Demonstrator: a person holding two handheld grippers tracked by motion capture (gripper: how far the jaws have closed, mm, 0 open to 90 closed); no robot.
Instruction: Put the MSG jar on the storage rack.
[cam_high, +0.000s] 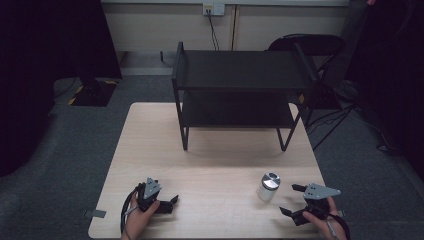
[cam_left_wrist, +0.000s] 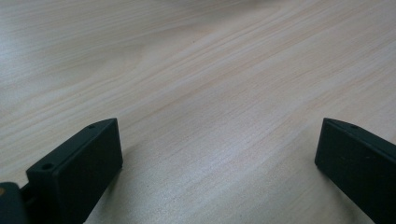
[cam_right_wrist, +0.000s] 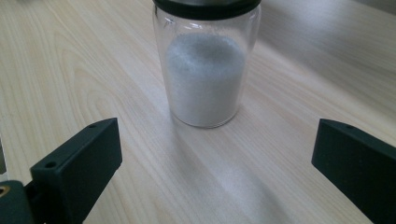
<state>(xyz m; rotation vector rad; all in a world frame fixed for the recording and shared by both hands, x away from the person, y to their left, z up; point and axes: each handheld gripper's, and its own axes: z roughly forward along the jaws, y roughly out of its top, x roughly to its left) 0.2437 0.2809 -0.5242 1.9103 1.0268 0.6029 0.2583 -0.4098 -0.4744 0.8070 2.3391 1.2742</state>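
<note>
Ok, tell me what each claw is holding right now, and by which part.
Nothing is held. The right claw stands open, short of the clear glass jar of white powder. The left claw is open over the bare light wooden table.

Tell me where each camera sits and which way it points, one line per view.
High view: above the person's side, looking forward and down on the table, black shelf, jar; both hands, left gripper, right gripper show.
Left gripper view: rides the left gripper, facing bare tabletop between its open jaws.
Right gripper view: rides the right gripper, facing the jar, jaws open.
Shared: high and right gripper views both show the jar.
</note>
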